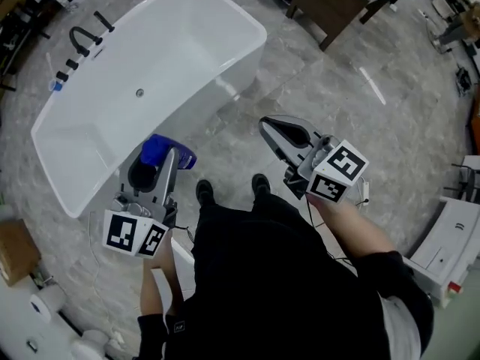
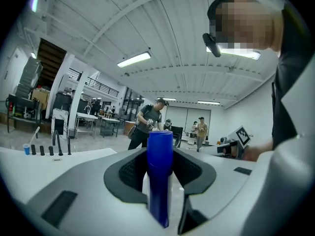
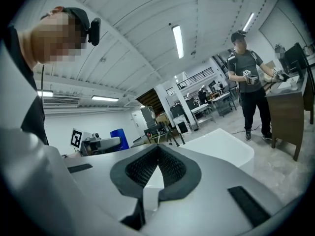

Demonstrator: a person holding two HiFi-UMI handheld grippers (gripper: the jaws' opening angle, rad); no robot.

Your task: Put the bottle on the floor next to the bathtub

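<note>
The left tongs [image 1: 154,169] pinch the blue bottle [image 2: 160,176] between their pads. Its long axis stands upright in the grip, and it is held in the air just beside the bathtub's [image 1: 150,73] near wall. The right tongs [image 3: 158,149] are pressed together on nothing, farther from the tub. The floor [image 1: 225,137] by that wall lies below the bottle, so the move looks like straight down, left hand only.

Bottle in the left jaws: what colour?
The bottle is solid blue, clearest in the left gripper view.
</note>
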